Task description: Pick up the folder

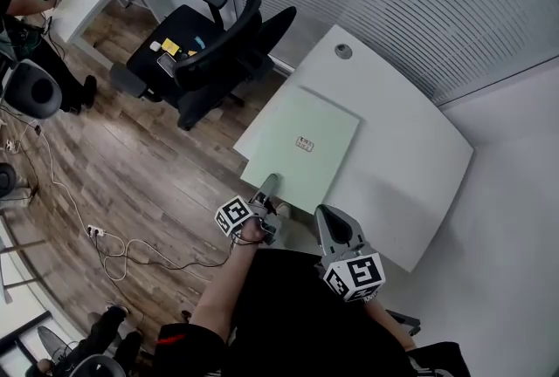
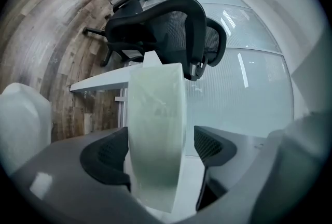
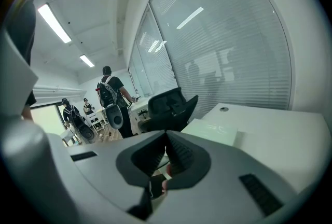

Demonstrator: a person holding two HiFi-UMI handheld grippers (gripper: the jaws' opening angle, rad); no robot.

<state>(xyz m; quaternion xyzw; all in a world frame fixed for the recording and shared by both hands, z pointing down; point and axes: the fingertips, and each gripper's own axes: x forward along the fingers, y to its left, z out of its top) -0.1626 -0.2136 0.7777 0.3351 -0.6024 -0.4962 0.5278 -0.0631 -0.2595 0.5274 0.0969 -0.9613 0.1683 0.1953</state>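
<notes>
A pale green folder (image 1: 301,144) lies flat on the white desk (image 1: 402,166), its near edge at the desk's front. My left gripper (image 1: 267,188) is at the folder's near left edge. In the left gripper view the folder (image 2: 155,129) stands between the two dark pads (image 2: 106,158), which are spread wide, with a gap showing on the right side: the left gripper (image 2: 162,151) is open around it. My right gripper (image 1: 328,220) hovers just off the desk's front edge, apart from the folder (image 3: 215,130). Its jaws (image 3: 167,146) are shut with nothing in them.
A black office chair (image 1: 218,52) stands beyond the desk's left end, with small items on a second chair's seat (image 1: 175,48). A cable grommet (image 1: 343,51) sits at the desk's far end. Cables (image 1: 113,244) trail on the wooden floor. People (image 3: 110,94) stand in the background.
</notes>
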